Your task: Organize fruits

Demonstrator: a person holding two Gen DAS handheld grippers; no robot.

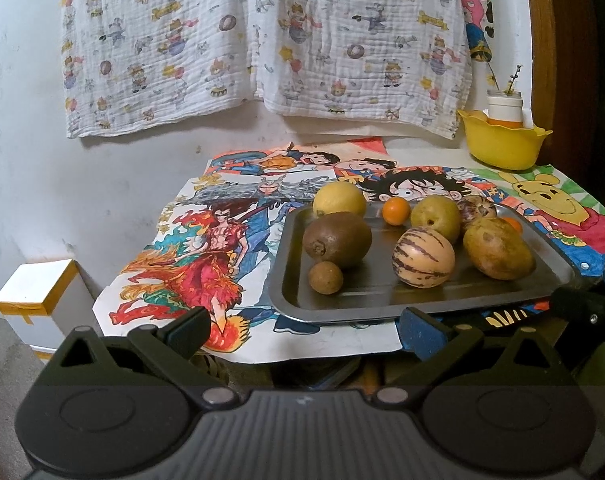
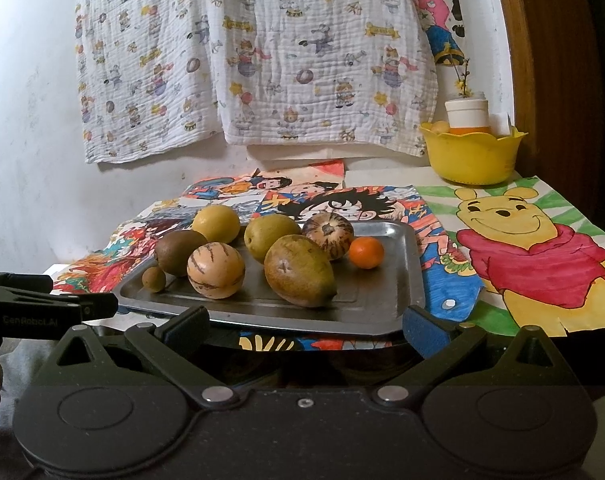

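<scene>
Steel tray [image 2: 386, 292] holds all the fruit I see: kiwi [image 2: 179, 251] at 9 o'clock, mango [image 2: 298, 276] centre, orange [image 2: 366, 253] at 3. My left gripper [image 1: 304, 334] and right gripper [image 2: 304, 330] gape wide, empty. Sorted or awaiting sorting, I can't judge.

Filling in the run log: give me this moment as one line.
left tool: open, empty | right tool: open, empty | fruits: on metal tray | both tools short of tray's near edge

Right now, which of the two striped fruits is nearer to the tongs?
The pale cream striped fruit at the tray's front; the darker brown-striped one lies behind, beside the small orange.
</scene>
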